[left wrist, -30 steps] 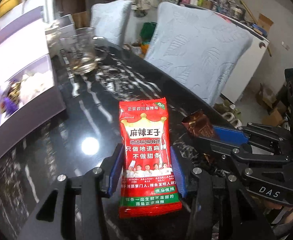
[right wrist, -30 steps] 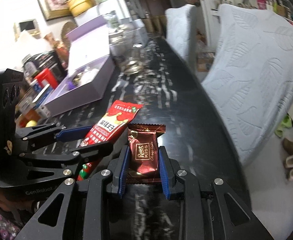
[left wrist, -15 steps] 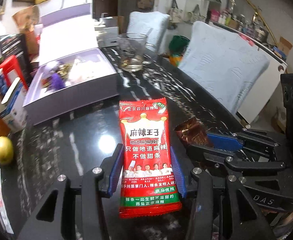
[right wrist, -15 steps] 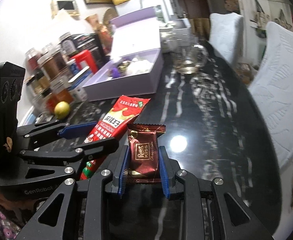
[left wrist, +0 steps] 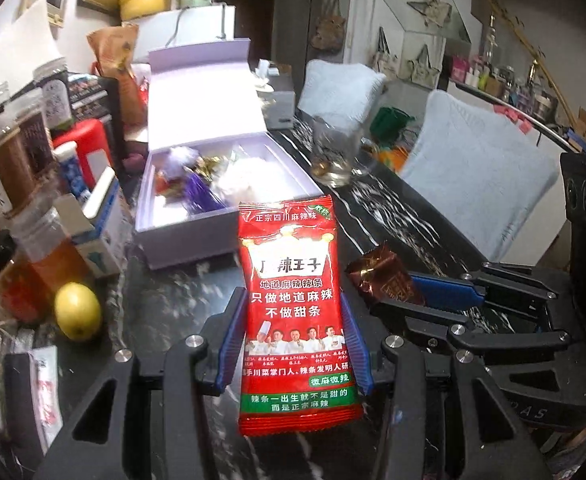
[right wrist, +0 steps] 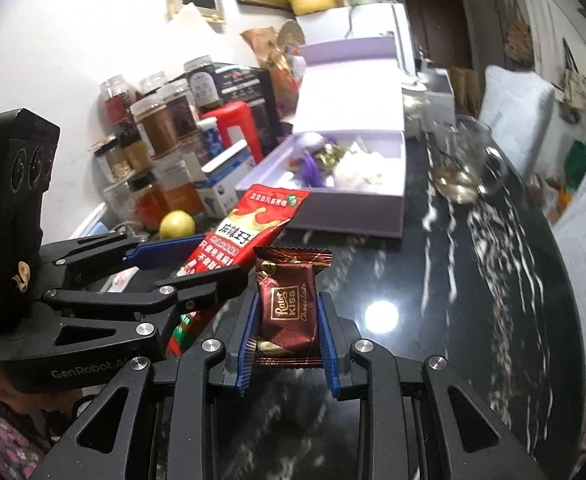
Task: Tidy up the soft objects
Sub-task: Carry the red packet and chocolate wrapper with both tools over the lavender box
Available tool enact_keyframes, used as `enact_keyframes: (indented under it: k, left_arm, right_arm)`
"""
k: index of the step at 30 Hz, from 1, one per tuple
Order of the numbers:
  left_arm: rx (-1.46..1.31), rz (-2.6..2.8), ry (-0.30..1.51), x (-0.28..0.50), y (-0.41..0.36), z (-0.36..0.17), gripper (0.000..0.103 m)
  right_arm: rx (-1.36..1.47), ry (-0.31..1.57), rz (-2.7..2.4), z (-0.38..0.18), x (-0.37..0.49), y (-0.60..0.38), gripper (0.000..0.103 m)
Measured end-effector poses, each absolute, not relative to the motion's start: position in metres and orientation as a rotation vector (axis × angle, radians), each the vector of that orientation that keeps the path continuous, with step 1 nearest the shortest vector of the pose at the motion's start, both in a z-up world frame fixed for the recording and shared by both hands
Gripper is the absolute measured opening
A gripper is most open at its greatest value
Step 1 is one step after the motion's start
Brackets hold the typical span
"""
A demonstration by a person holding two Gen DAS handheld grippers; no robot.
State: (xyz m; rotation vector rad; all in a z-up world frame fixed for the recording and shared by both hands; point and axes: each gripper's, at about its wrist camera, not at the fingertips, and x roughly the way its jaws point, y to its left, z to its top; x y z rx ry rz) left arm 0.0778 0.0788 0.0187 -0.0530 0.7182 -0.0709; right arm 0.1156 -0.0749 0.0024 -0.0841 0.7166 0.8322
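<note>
Left gripper point(left wrist: 293, 344) grasps red snack packet point(left wrist: 295, 316), right gripper point(right wrist: 287, 340) grasps chocolate packet point(right wrist: 287, 304); both above worktop point(right wrist: 433, 320), near open box point(right wrist: 353, 204). Some wrapped items already inside; placing not yet done.

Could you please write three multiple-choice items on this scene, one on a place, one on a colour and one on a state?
1. Where is the lemon?
A. inside the box
B. on the table beside the jars
C. in the glass

2. What colour is the snack packet in the left gripper?
A. red
B. blue
C. white

3. How is the purple box?
A. shut
B. open, lid up
C. upside down

Answers:
1 B, it lies on the dark table next to the jars.
2 A, its wrapper is red.
3 B, the lid stands raised and the contents show.

The right gripper holds a chocolate.
</note>
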Motion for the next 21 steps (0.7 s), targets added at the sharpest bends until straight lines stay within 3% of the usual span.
enact_keyframes:
  k: [21]
  left_arm:
    - [-0.040,-0.036,0.527,0.112,0.130,0.072,0.046]
  right_arm:
    - [-0.106,0.572,0.841,0.065,0.155,-0.029,0.028]
